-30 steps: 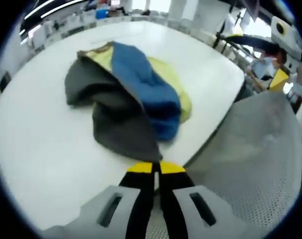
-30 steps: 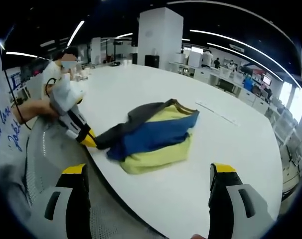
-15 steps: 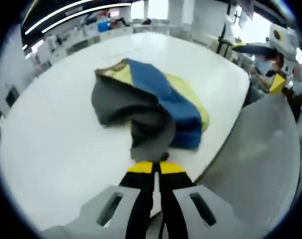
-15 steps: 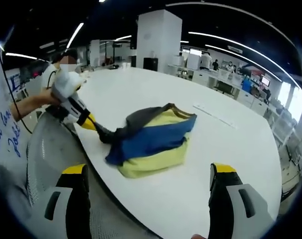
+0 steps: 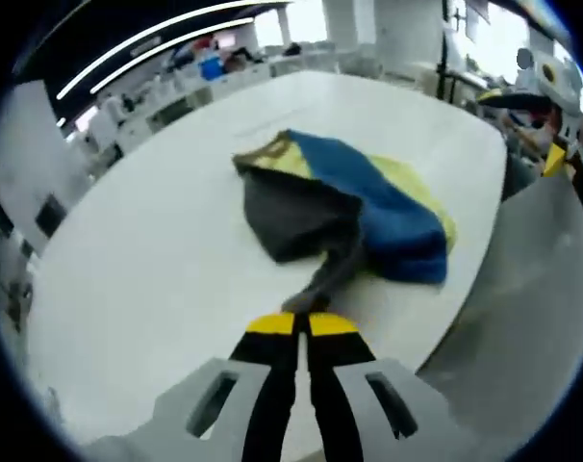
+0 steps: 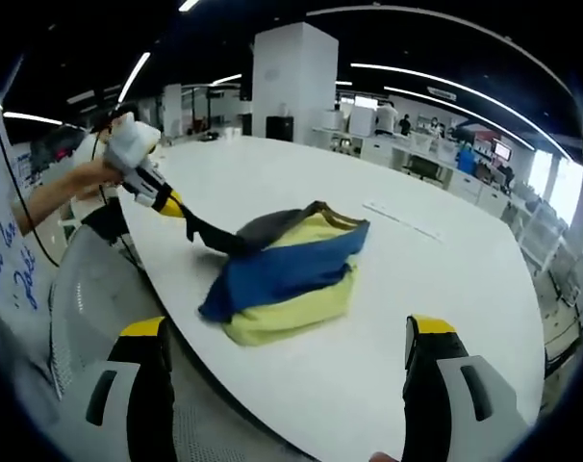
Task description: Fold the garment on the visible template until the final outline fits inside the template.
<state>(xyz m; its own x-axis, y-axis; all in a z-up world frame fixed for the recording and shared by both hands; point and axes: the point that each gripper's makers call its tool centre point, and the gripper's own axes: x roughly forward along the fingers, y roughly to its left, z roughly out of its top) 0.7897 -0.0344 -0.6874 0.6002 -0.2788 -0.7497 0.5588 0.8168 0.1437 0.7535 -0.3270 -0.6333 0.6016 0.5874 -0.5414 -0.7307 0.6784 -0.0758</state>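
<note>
My left gripper (image 5: pixel 301 322) has its jaws pressed together on a stretched dark grey corner of the garment (image 5: pixel 354 212), lifted clear of the white table (image 5: pixel 147 260). In the right gripper view, that same left gripper (image 6: pixel 172 204) sits at the table's near-left edge with the grey fabric drawn taut from it to the pile. The garment (image 6: pixel 282 274) lies bunched on the table (image 6: pixel 445 289): grey layer on top, blue band across the middle, yellow underneath. My right gripper (image 6: pixel 287 332) holds nothing; its jaws stand wide apart, above the table edge, short of the garment.
</note>
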